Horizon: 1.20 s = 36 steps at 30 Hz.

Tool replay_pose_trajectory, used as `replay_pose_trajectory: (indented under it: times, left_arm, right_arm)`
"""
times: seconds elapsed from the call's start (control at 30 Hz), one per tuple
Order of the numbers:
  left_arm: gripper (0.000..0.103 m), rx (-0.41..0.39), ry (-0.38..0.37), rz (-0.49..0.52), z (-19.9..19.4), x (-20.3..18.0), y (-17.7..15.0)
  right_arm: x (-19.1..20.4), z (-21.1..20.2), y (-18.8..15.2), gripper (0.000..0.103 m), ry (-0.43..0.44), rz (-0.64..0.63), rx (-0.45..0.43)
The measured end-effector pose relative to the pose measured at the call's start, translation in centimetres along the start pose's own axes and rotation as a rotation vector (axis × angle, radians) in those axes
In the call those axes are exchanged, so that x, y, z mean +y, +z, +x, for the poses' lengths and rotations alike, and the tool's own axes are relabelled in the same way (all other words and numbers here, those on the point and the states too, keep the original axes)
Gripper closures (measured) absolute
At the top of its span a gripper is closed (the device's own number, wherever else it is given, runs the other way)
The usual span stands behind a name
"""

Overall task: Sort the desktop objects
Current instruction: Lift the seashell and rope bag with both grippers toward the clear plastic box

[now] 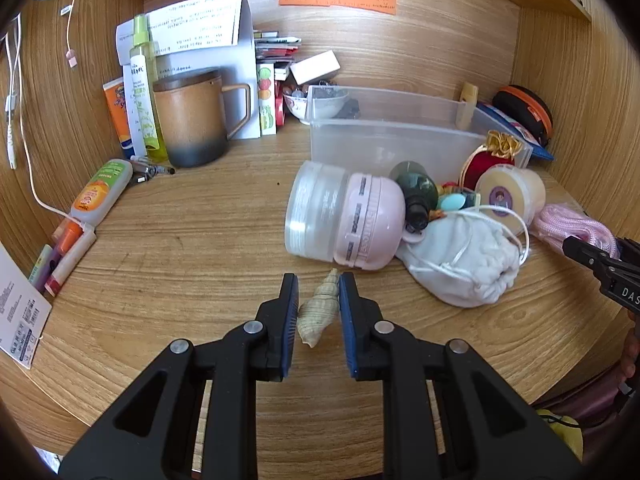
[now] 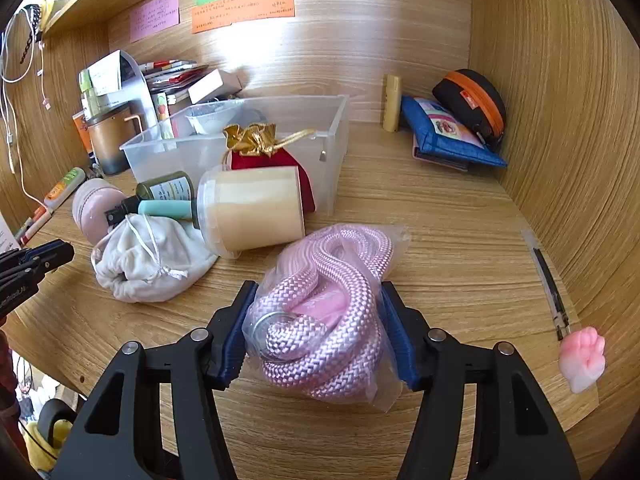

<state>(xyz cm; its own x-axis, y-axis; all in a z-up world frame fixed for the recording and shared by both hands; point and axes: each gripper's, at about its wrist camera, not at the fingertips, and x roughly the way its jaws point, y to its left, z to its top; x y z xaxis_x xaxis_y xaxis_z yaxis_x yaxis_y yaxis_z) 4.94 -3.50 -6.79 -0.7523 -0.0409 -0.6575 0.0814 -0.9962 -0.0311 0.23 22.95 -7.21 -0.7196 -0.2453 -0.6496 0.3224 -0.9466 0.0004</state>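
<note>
Wood-grain table [image 1: 180,240] in a wood-walled nook, sticky notes [image 2: 244,8] on the back wall. Left tongs [image 1: 318,296] clamp a seashell [image 1: 318,312]; only the right view shows right tongs [image 2: 316,296] gripping bagged pink rope [image 2: 320,320] beside a clear bin [image 2: 328,152]

left claw [image 1: 319,300] clamped, right claw [image 2: 316,320] (half-wide) gripping

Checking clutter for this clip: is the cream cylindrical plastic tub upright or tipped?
Tipped. The cream cylindrical plastic tub lies on its side on the wooden desk, lid end facing the white drawstring pouch.
</note>
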Motion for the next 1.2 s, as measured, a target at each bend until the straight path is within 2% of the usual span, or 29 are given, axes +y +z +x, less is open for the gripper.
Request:
replay_pose_trajectory:
  times: [0.27, 0.7, 0.97, 1.2]
  left_arm:
    - [0.083, -0.038, 0.000, -0.005, -1.5, 0.0, 1.5]
    - [0.083, -0.078, -0.032, 0.013, -2.9, -0.2, 4.8]
    - [0.083, -0.074, -0.074, 0.028, -2.3, -0.9, 7.0]
    - [0.083, -0.066, -0.067, 0.073, -1.0, -1.5, 9.4]
  right_arm:
    - [0.0, -1.8, 1.3, 0.049, -0.009, -0.015, -0.046]
    - [1.4, -4.0, 4.9, 0.049, 0.032, -0.044, -0.118]
    - [2.1, -4.4, 7.1, 0.049, 0.057, -0.062, -0.152]
    - [2.2, -3.7, 9.4, 0.048, 0.086, -0.066, -0.173]
